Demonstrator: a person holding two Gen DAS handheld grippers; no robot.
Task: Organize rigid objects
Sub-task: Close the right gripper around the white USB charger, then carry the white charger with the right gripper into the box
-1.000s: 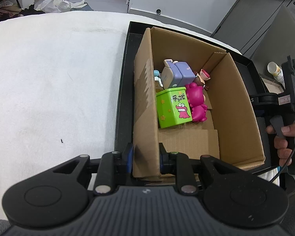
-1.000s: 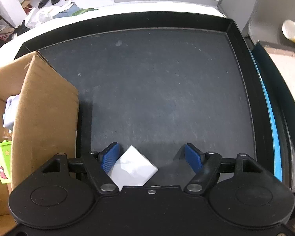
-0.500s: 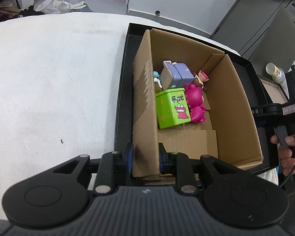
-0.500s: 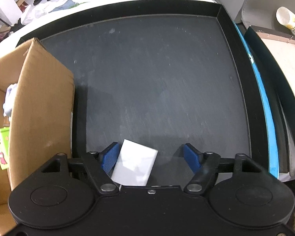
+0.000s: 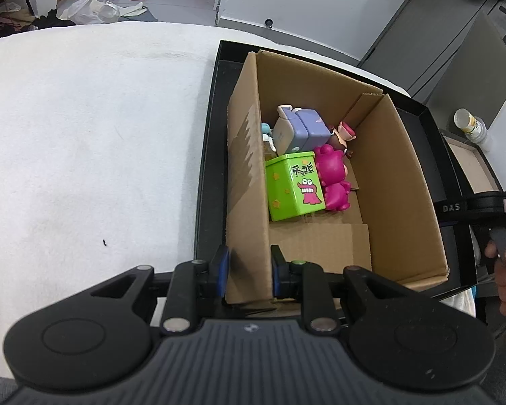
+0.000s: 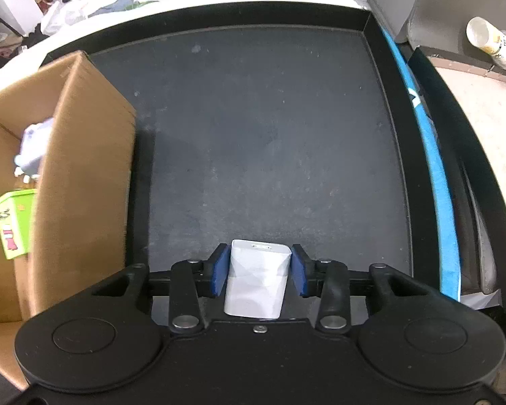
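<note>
Progress: we judge most items stowed; the cardboard box (image 5: pixel 320 175) already holds the green tin (image 5: pixel 295 185), a pink figure (image 5: pixel 334 182) and a lilac toy (image 5: pixel 303 131).
Remaining: the white charger (image 6: pixel 258 280), located at the near edge of the black tray (image 6: pixel 270 141), right of the box, is not yet in the box.
Right gripper (image 6: pixel 259 271): level above the tray floor, pointing far; jaws clamped on the charger's sides.
Left gripper (image 5: pixel 249 270): at the box's near-left corner; jaws narrow, pinching the left wall.
</note>
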